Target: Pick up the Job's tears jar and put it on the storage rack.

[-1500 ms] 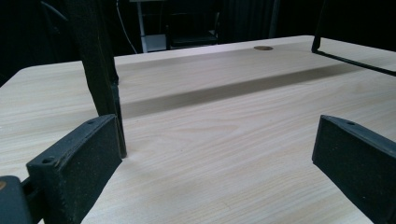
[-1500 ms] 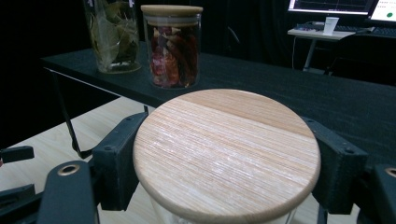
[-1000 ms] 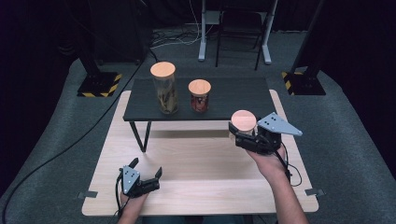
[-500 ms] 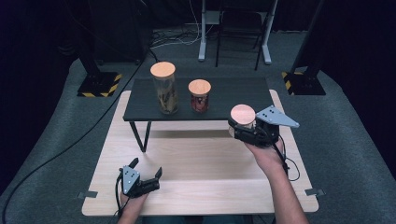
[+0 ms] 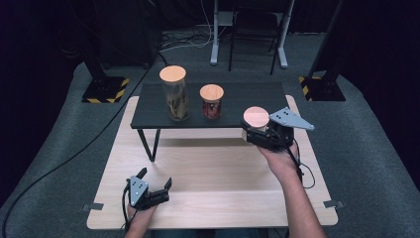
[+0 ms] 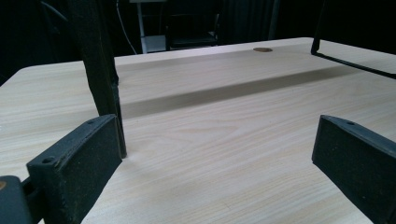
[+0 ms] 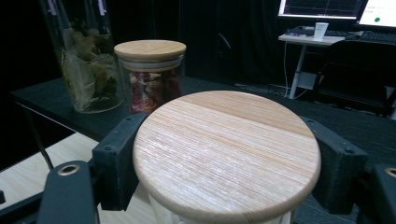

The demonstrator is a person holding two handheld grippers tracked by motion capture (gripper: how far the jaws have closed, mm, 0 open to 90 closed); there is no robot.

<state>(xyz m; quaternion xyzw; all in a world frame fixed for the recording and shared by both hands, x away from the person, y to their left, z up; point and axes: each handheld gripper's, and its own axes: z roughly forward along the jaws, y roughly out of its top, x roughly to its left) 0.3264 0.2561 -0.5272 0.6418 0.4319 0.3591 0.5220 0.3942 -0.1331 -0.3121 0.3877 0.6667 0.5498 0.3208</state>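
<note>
The jar (image 5: 256, 119) with a round wooden lid stands upright in the right gripper (image 5: 262, 135); its lid faces up and its long axis is vertical. The two black jaws press on it from both sides just under the lid, so this gripper is closed on the jar. The jar is at the front right edge of the low black table (image 5: 257, 96), above the seam between it and the pale wooden table (image 5: 218, 178). On the black table stand a tall jar (image 5: 174, 94) with leaves inside and, just beside it, a short jar (image 5: 211, 101) with red contents, both upright. The left gripper (image 5: 154, 177) rests low on the wooden table near its front edge, jaws wide apart and holding nothing. The floor (image 5: 366, 148) is grey carpet and the room behind is dark, with cables (image 5: 193, 42) and a desk with screens (image 7: 327, 9).
</note>
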